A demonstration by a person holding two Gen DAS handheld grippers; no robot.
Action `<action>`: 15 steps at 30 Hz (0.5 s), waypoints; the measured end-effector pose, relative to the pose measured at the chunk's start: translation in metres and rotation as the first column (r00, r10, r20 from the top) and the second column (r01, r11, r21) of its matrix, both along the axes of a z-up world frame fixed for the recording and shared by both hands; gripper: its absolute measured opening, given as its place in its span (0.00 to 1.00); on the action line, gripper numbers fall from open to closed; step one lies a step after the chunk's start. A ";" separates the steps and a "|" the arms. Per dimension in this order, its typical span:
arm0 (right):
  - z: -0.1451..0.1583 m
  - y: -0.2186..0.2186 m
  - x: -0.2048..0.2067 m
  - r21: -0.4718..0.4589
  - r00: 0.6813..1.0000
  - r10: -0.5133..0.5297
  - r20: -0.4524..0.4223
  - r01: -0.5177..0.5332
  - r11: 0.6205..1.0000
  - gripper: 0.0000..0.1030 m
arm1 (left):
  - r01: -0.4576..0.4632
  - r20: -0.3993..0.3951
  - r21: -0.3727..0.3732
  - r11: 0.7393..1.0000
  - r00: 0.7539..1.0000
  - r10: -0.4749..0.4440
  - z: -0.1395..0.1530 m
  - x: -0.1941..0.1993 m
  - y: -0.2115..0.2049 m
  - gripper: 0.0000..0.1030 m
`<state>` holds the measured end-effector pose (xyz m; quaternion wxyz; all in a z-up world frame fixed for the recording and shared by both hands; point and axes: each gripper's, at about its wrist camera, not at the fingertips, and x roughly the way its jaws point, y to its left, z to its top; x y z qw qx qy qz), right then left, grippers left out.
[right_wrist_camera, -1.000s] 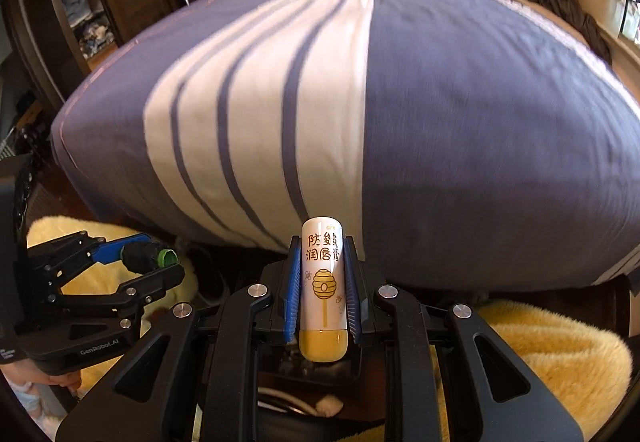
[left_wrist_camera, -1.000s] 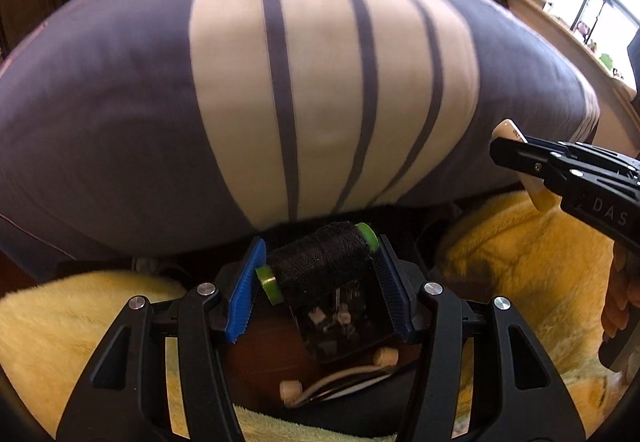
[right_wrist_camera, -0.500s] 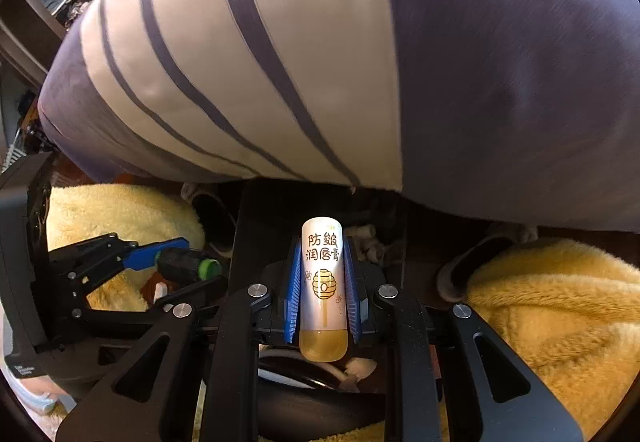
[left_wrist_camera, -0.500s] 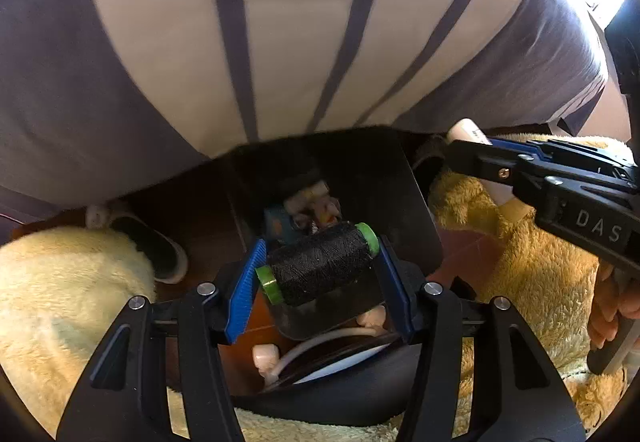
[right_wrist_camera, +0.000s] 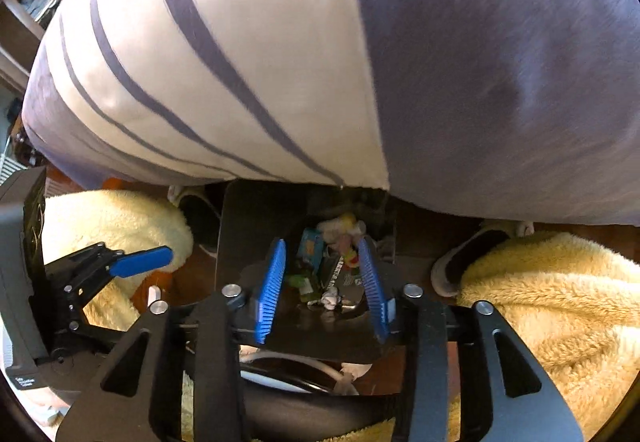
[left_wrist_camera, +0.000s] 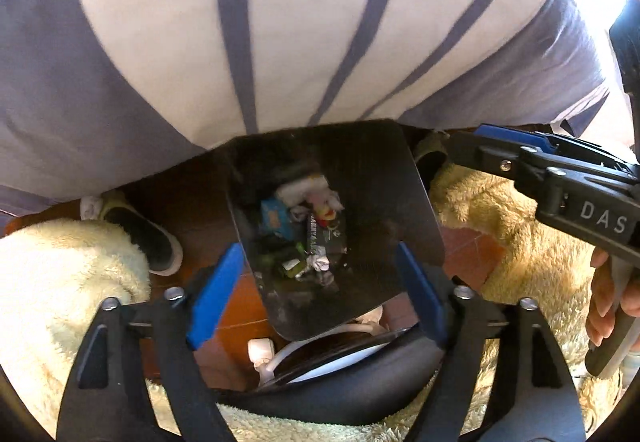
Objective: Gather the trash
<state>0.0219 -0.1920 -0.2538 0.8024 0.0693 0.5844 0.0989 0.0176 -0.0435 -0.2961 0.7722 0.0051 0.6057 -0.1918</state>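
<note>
Both the left gripper (left_wrist_camera: 318,296) and right gripper (right_wrist_camera: 322,288) have opened, dropping thread spool and lip balm

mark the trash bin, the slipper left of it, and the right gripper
trash bin (left_wrist_camera: 384,177): left wrist view, bare inner wall on the right side.
slipper (left_wrist_camera: 148,238): left wrist view, dark insole.
right gripper (right_wrist_camera: 322,282): right wrist view, midway between the open blue fingers.

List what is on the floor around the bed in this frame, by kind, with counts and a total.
Black trash bin, trash inside: 1
Slippers: 2
Yellow fluffy rugs: 2
Total: 5
Both the left gripper and the right gripper are open and empty above the bin.
</note>
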 end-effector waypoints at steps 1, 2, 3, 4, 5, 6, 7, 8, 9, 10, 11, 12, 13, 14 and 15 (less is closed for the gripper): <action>0.004 -0.001 -0.001 -0.005 1.000 -0.005 0.011 0.005 1.000 0.48 | -0.004 0.009 0.002 1.000 1.000 0.004 0.003 0.000 0.000 0.79; 0.009 -0.003 -0.002 -0.011 1.000 -0.010 0.025 0.011 1.000 0.55 | -0.008 0.020 0.003 1.000 1.000 0.008 0.007 0.000 0.001 0.83; 0.013 -0.004 -0.002 -0.014 0.999 -0.014 0.036 0.014 1.000 0.64 | -0.013 0.035 0.005 1.000 0.999 0.013 0.012 -0.001 0.003 0.85; 0.018 -0.005 -0.004 -0.018 0.998 -0.018 0.052 0.019 1.000 0.67 | -0.018 0.054 0.011 1.000 0.998 0.017 0.018 -0.002 0.004 0.87; 0.025 -0.007 -0.006 -0.025 0.997 -0.027 0.074 0.029 0.999 0.74 | -0.025 0.079 0.018 1.000 0.997 0.024 0.025 -0.004 0.006 0.90; 0.031 -0.009 -0.007 -0.032 0.995 -0.036 0.093 0.039 0.999 0.81 | -0.030 0.096 0.021 0.999 0.995 0.028 0.030 -0.005 0.008 0.92; 0.035 -0.011 -0.008 -0.038 0.993 -0.042 0.106 0.046 0.998 0.84 | -0.039 0.119 0.024 0.999 0.992 0.036 0.038 -0.007 0.010 0.92; 0.042 -0.013 -0.010 -0.051 0.990 -0.049 0.129 0.056 0.997 0.88 | -0.047 0.137 0.024 0.999 0.990 0.043 0.044 -0.008 0.012 0.92; 0.046 -0.015 -0.012 -0.060 0.988 -0.053 0.143 0.062 0.996 0.93 | -0.057 0.157 0.023 0.998 0.986 0.053 0.052 -0.009 0.015 0.92; 0.050 -0.017 -0.014 -0.071 0.986 -0.056 0.155 0.068 0.995 0.95 | -0.070 0.179 0.024 0.997 0.982 0.065 0.060 -0.011 0.018 0.92; 0.054 -0.019 -0.016 -0.084 0.985 -0.056 0.166 0.071 0.994 0.95 | -0.079 0.197 0.024 0.997 0.978 0.073 0.067 -0.012 0.020 0.92; 0.061 -0.020 -0.020 -0.098 0.981 -0.054 0.186 0.073 0.992 0.95 | -0.088 0.221 0.025 0.996 0.972 0.081 0.076 -0.013 0.024 0.92; 0.065 -0.022 -0.022 -0.107 0.979 -0.052 0.199 0.075 0.991 0.96 | -0.096 0.245 0.027 0.995 0.966 0.087 0.085 -0.015 0.027 0.92; 0.074 -0.023 -0.026 -0.118 0.974 -0.055 0.220 0.082 0.990 0.96 | -0.103 0.266 0.029 0.994 0.960 0.092 0.092 -0.016 0.029 0.92; 0.079 -0.024 -0.028 -0.125 0.970 -0.059 0.234 0.090 0.988 0.96 | -0.113 0.291 0.028 0.993 0.951 0.100 0.101 -0.017 0.032 0.92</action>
